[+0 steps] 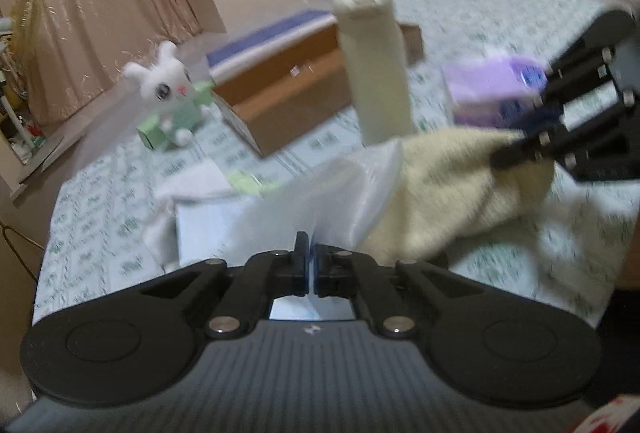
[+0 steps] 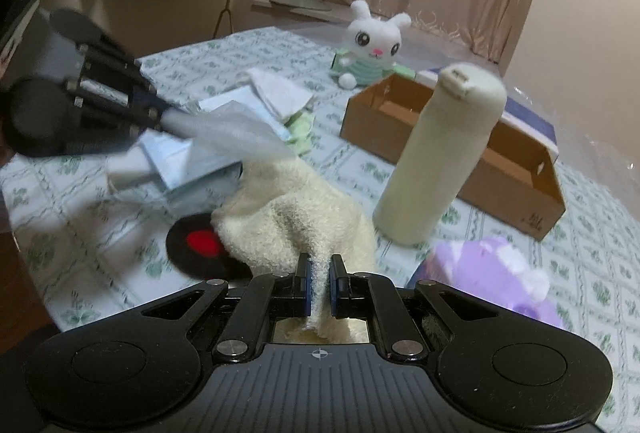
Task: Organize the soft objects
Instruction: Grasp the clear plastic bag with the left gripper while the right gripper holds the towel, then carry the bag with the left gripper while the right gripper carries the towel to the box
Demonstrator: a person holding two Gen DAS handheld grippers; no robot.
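Note:
My left gripper (image 1: 311,265) is shut on the edge of a clear plastic bag (image 1: 320,193), seen also in the right wrist view (image 2: 232,133). My right gripper (image 2: 320,279) is shut on a cream fluffy towel (image 2: 296,221), which lies at the bag's mouth; in the left wrist view the towel (image 1: 452,189) hangs from the right gripper (image 1: 508,153). A white plush bunny (image 2: 374,45) in green sits at the far side of the bed. A purple soft pack (image 2: 492,273) lies near right.
A cream bottle (image 2: 436,157) stands upright just behind the towel. An open cardboard box (image 2: 480,153) lies behind it. Folded white, blue and green cloths (image 2: 264,101) lie on the patterned bed sheet (image 2: 80,257). A black and red disc (image 2: 200,245) lies beside the towel.

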